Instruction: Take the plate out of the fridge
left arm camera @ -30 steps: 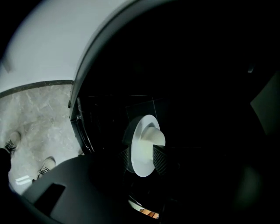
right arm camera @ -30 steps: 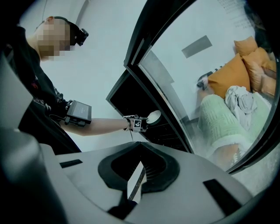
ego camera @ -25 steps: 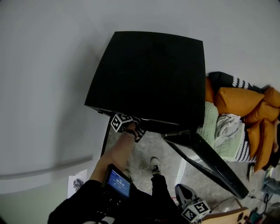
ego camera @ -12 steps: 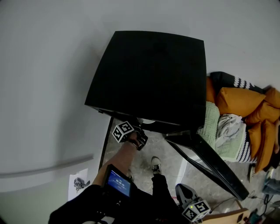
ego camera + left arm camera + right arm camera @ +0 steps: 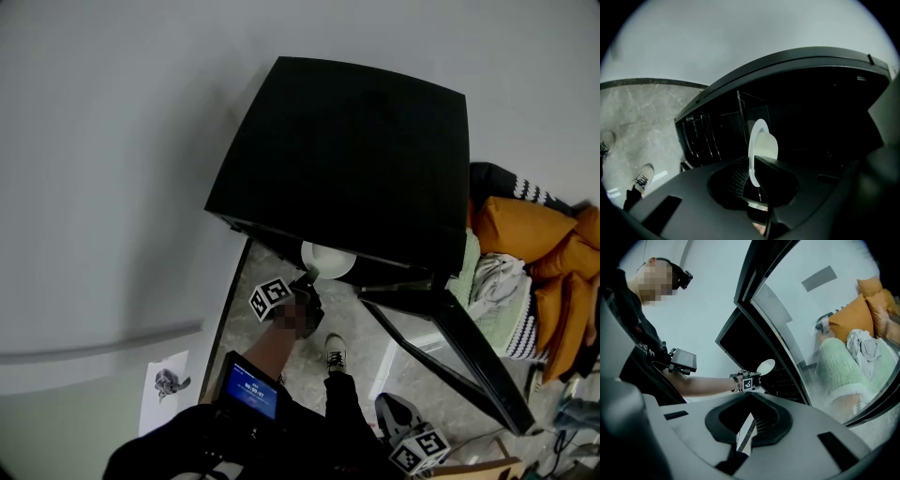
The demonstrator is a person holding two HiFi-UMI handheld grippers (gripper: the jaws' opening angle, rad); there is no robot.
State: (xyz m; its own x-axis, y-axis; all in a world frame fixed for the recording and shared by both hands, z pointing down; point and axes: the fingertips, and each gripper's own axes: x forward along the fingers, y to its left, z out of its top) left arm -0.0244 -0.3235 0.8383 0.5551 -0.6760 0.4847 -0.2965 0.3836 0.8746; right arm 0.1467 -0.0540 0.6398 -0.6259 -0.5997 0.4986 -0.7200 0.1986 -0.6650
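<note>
Plate position: the white plate point(image 5: 328, 260) sat at the mouth of the black fridge point(image 5: 347, 159), just under the front edge of its top. It was part way out, above the stone floor point(image 5: 267, 319).
Left jaws: the left gripper point(image 5: 307, 278) was pinched on the plate's near rim. In the left gripper view the rim ran between the two pads and the rest of the plate stood out beyond them.
Right jaws: the right gripper point(image 5: 396, 412) hung low beside the person's leg, pressed together on nothing and well apart from the plate.
Door: the fridge door point(image 5: 450, 347) stood swung wide to the right, so it was clear of the way out.
Material (judged): stiff and smooth, probably glazed. Whether ceramic or plastic could not be told.
Weight (judged): light to moderate, but all of it hung off one rim point, so it would tend to droop or swivel in the pads.
Slip risk: high on a slick rim (a deeper bite would help).
Fragility: likely to chip or break if dropped on that floor or knocked on the fridge's edge.
Best hold: the rim's flat band, pads seated well in, plate carried level and slowly.
</note>
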